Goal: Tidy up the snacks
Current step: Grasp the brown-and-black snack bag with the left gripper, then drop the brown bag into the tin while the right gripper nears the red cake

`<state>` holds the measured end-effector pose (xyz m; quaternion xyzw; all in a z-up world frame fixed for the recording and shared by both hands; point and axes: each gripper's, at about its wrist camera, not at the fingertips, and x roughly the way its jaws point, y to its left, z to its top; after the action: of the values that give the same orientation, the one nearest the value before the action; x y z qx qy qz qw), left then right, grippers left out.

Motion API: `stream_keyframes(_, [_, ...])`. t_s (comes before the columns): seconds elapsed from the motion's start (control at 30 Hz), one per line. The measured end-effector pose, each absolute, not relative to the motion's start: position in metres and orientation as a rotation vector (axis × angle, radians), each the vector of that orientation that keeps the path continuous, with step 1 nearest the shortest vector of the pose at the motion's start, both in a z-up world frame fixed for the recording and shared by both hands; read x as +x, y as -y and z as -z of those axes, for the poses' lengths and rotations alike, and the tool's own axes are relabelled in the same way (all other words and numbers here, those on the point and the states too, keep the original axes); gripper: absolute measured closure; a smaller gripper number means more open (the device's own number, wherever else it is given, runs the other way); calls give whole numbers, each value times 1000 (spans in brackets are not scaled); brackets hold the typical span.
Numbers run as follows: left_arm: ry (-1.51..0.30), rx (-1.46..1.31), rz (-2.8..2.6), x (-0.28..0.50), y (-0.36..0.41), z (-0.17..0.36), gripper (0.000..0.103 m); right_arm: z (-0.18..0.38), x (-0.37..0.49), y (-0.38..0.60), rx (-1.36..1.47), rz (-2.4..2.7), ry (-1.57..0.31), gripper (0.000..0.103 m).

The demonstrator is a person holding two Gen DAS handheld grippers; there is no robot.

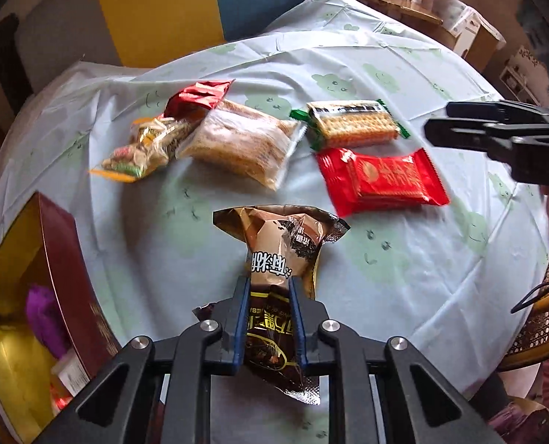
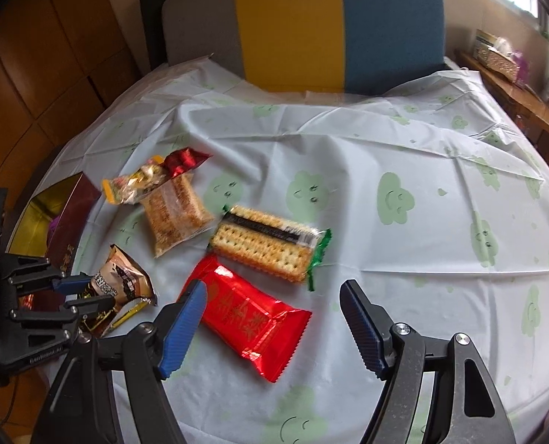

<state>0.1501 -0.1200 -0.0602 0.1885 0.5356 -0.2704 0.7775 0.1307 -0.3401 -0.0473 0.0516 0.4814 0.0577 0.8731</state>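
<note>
My left gripper point(image 1: 267, 288) is shut on a brown snack packet point(image 1: 280, 255) and holds it above the table; it also shows in the right wrist view point(image 2: 120, 283). My right gripper point(image 2: 274, 290) is open and empty, hovering over a red packet point(image 2: 250, 314), also seen in the left wrist view point(image 1: 381, 177). A cracker pack with green ends point(image 2: 268, 246) lies just beyond it. A clear pack of sesame bars point(image 2: 174, 211), a mixed candy bag point(image 2: 135, 185) and a small red wrapper point(image 2: 183, 161) lie further left. The maroon box with gold lining point(image 1: 67, 270) stands at the left.
The table wears a pale cloth with green cloud faces point(image 2: 392, 199). A grey, yellow and blue chair back point(image 2: 304, 26) stands behind it. A wooden shelf with boxes point(image 2: 504, 66) is at the far right. A purple item point(image 1: 43, 314) lies inside the box.
</note>
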Motion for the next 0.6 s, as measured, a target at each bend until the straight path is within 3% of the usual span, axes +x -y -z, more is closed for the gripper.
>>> stream_keyframes(0.23, [-1141, 353, 588, 106, 120, 63, 83, 69, 136, 310, -14, -238, -1068, 27])
stream_keyframes(0.33, [-1113, 343, 592, 93, 119, 64, 83, 74, 135, 296, -111, -264, -1047, 18])
stream_keyframes(0.6, [-1071, 302, 590, 82, 109, 61, 83, 85, 145, 295, -157, -279, -1045, 18])
